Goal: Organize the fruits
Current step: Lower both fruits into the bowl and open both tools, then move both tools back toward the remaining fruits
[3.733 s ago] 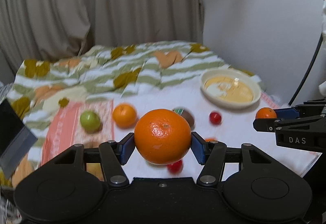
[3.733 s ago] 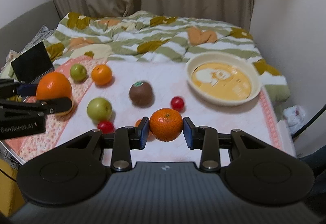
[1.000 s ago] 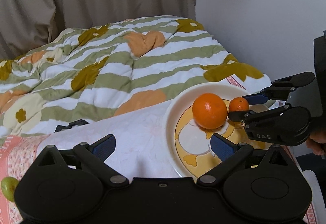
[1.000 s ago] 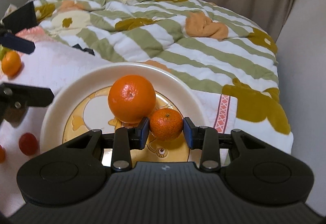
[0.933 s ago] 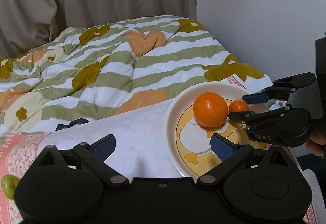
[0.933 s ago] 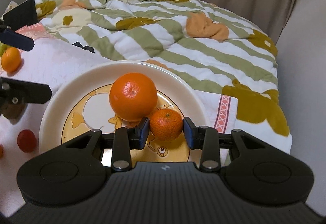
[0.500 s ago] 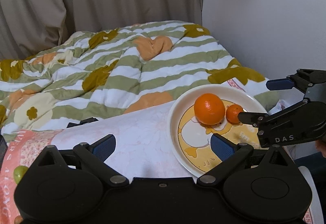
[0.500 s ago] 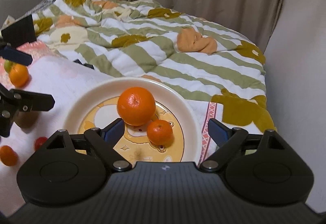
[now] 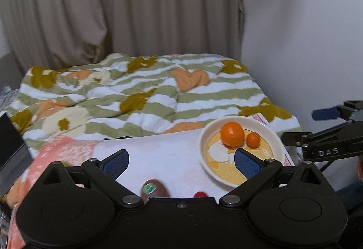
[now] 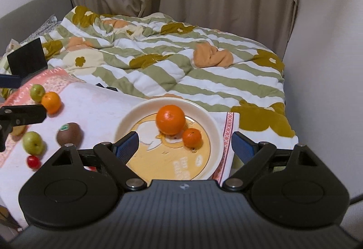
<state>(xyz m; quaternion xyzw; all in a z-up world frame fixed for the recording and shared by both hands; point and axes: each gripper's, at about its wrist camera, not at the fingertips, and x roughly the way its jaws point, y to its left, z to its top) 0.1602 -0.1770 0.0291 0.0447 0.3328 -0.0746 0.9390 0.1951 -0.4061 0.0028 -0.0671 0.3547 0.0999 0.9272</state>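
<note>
Large orange: sits in the cream plate, touching the small orange on its right.
Right gripper: jaws spread wide, having just let go; nothing between the pads. Both oranges lie beyond the fingertips, inside the width of the gap but clear of each blue pad.
Left gripper: jaws spread wide and empty; the plate with its oranges lies beyond and to the right, past the right-hand pad.
Loose fruit on the white cloth: brown kiwi, two green apples, another orange, red cherry tomato, all left of the plate.
Behind: striped quilt, curtains.
</note>
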